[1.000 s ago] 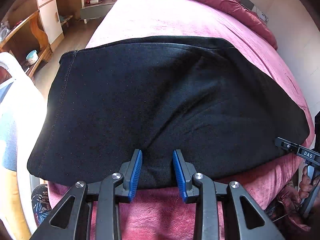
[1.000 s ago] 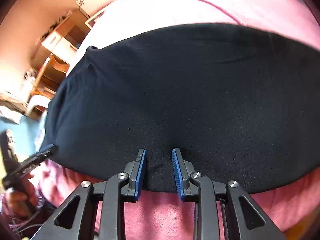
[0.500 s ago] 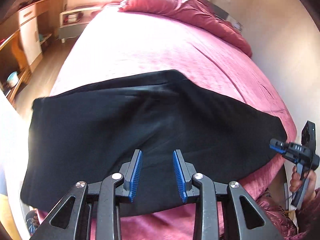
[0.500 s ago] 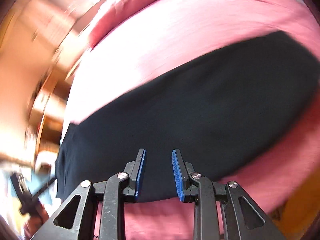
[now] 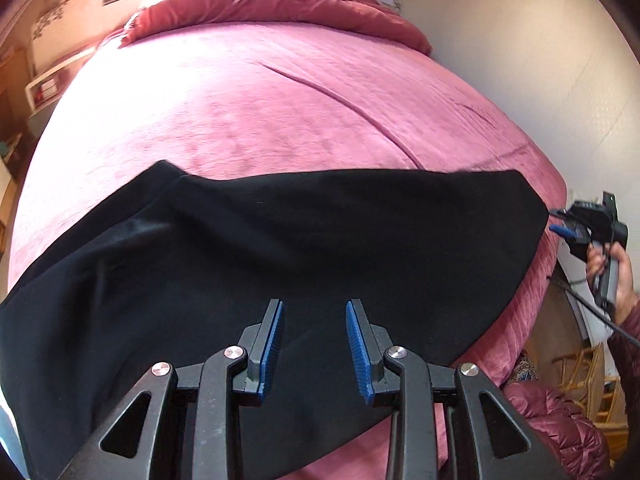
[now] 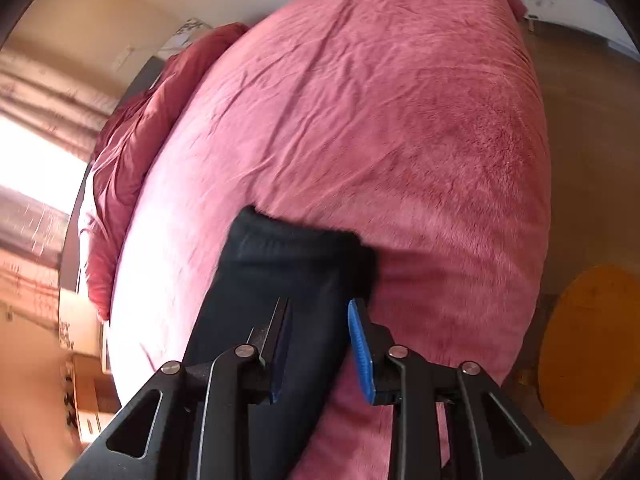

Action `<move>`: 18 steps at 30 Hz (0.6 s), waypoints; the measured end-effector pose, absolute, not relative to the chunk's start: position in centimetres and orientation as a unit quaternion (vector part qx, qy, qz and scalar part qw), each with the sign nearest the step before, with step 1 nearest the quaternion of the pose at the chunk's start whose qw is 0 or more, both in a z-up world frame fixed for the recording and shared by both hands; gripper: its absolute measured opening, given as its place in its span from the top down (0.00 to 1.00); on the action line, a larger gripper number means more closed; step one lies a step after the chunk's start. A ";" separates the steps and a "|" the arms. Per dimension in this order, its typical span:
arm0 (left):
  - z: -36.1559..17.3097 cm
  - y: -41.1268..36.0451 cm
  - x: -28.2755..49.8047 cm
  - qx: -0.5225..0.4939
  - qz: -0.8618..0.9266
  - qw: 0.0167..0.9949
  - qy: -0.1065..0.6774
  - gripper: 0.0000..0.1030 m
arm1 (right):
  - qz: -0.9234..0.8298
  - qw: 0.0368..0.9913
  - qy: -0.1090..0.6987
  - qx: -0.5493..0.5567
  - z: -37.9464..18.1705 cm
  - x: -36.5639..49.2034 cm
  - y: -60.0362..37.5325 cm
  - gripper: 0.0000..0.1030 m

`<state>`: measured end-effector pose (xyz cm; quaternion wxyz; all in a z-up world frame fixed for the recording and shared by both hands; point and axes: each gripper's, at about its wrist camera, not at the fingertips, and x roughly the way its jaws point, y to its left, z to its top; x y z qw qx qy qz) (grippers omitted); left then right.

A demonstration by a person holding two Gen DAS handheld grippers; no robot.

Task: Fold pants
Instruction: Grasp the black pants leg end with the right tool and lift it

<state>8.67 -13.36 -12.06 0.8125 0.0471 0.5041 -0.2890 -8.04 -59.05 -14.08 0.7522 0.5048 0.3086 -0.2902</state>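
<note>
Hovering over the black pants (image 5: 280,248), the left gripper (image 5: 314,344) has its blue-padded fingers (image 5: 272,344) spread, nothing pinched between them. The right gripper (image 6: 320,340) has just been closing its jaws; its fingers (image 6: 360,344) stand apart, with the pants' end (image 6: 288,264) in the gap but no pad seen pressing it. The pants lie stretched along the near edge of the pink bedspread (image 5: 260,100). A red duvet (image 5: 272,0) is bunched at the bed's far end
</note>
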 end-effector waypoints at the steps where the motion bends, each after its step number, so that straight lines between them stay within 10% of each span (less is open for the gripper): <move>1: -12.3 -13.3 8.5 0.051 -0.290 0.810 0.508 0.69 | -0.290 0.751 0.305 0.509 -14.2 -7.9 -59.6 0.90; 6: -13.5 -14.1 8.0 0.058 -0.287 0.799 0.525 0.69 | -0.290 0.736 0.323 0.519 -16.3 -7.6 -60.9 0.91; 12: -13.9 -13.2 6.8 0.047 -0.276 0.797 0.535 0.69 | -0.253 0.739 0.280 0.558 -16.7 -11.1 -60.8 0.55; 18: -14.6 -12.9 6.7 0.029 -0.270 0.791 0.548 0.69 | -0.220 0.728 0.262 0.594 -18.8 -10.5 -60.3 0.55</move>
